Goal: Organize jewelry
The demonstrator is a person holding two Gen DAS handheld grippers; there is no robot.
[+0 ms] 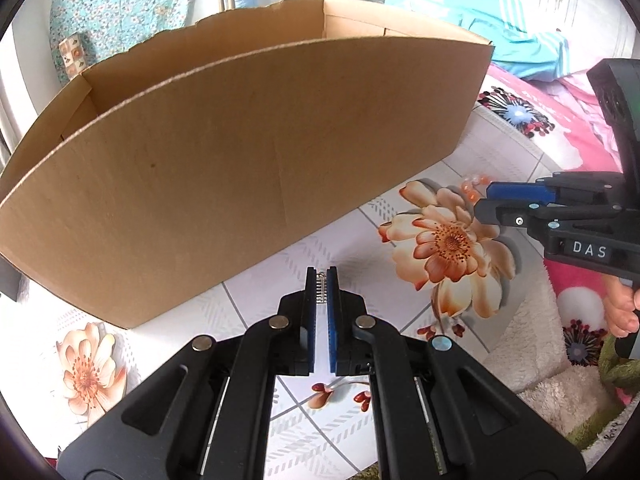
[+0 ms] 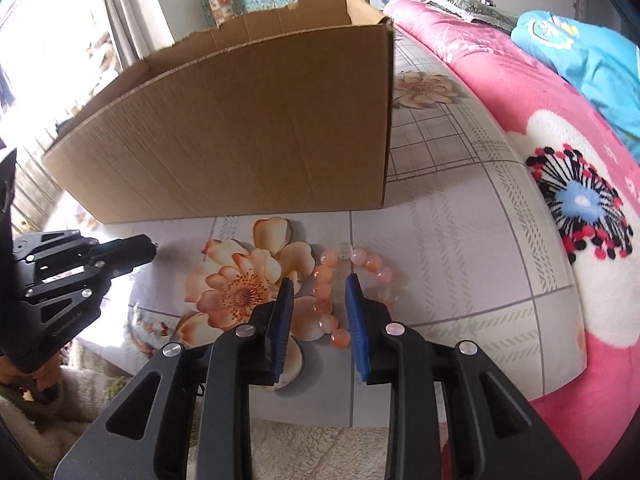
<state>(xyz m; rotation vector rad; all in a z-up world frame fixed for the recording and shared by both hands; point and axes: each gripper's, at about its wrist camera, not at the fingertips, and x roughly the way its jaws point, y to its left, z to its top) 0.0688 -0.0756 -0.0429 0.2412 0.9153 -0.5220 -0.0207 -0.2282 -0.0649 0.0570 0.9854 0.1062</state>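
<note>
Left gripper (image 1: 321, 276) pinching silver clasp (image 1: 320, 289), right gripper (image 2: 320, 286) straddling bead bracelet (image 2: 352, 276)

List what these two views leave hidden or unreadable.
- Cardboard box floor: hidden by its near wall in both wrist views.
- Small silver piece in the left gripper: too small to identify.
- Bead bracelet: part hidden behind a right gripper finger; in the left view, mostly behind that gripper.

Both wrist views closely face the cardboard box (image 1: 240, 152).
</note>
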